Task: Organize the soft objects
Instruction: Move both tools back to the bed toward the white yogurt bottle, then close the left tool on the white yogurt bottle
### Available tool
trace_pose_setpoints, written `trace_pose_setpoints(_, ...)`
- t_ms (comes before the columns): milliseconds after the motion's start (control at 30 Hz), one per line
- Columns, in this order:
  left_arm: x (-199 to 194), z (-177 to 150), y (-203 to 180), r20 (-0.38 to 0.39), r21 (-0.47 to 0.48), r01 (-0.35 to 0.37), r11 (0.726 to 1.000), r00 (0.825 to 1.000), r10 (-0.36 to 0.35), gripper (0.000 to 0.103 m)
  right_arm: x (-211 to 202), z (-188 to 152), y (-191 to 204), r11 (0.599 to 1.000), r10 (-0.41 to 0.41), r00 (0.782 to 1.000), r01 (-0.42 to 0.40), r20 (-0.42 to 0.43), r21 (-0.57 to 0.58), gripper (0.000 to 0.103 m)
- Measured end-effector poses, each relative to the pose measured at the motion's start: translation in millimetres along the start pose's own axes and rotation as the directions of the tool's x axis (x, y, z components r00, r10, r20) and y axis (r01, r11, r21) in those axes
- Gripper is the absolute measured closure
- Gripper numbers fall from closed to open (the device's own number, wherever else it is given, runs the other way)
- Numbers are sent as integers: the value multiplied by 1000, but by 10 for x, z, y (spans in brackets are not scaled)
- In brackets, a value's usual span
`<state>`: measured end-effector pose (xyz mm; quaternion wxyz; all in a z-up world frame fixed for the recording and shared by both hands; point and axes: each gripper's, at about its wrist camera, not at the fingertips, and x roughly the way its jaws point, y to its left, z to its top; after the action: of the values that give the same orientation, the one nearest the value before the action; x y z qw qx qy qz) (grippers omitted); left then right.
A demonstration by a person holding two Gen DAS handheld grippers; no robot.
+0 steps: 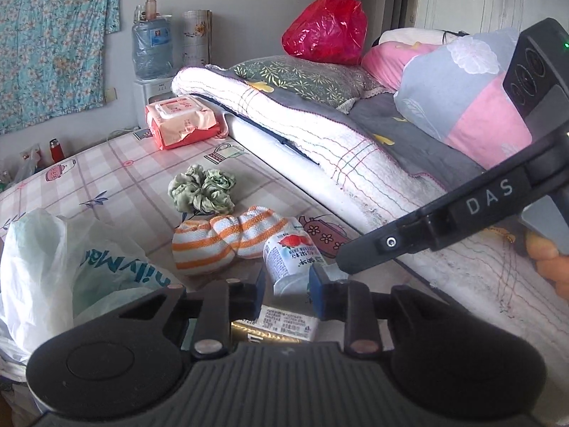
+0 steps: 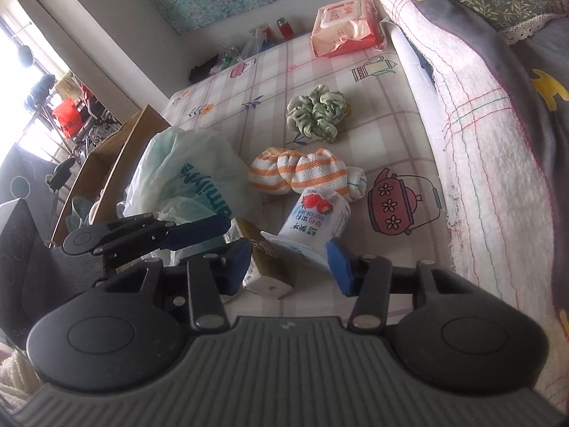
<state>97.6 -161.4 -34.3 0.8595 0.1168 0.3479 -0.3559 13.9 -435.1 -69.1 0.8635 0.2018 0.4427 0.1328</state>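
Observation:
An orange-and-white striped cloth bundle (image 1: 220, 240) (image 2: 302, 172) lies on the checked table. A green scrunchie (image 1: 202, 189) (image 2: 316, 112) lies just behind it. A strawberry milk pouch (image 1: 291, 258) (image 2: 313, 224) lies in front of the cloth. My left gripper (image 1: 286, 293) is open with the pouch's near end between its blue pads. My right gripper (image 2: 290, 265) is open around the pouch's bottom and a gold-and-white carton (image 2: 265, 263). The left gripper shows in the right wrist view (image 2: 199, 235). The right gripper's arm crosses the left wrist view (image 1: 444, 213).
A white plastic bag (image 1: 53, 267) (image 2: 185, 181) sits at the left. A red wet-wipes pack (image 1: 181, 121) (image 2: 345, 25) lies at the far end. A bed with blankets (image 1: 355, 135) (image 2: 498, 106) borders the right. A cardboard box (image 2: 106, 163) stands off the left edge.

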Motion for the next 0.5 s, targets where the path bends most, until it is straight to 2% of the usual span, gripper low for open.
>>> trace_pose_setpoints(167,149,-24,-13,-68,12,11,1000,998,-10,77,198,21,-77,1000,4,999,-5,-39,-13,66)
trace_pose_setpoints(267,208,-40,-3,-85,13,9,1000,996,-8,78,269,16,-121,1000,4,999,-4,-49,-9,68)
trace_pose_setpoints(333,255,-53,-6,-99,9,11,1000,995,-10,84,316,2,-147,1000,8,998,-8,-54,-1,71)
trace_pose_setpoints(500,285,-83,-3,-100,-11,11,1000,995,-12,85,408,-38,-185,1000,18,997,-16,-74,18,78)
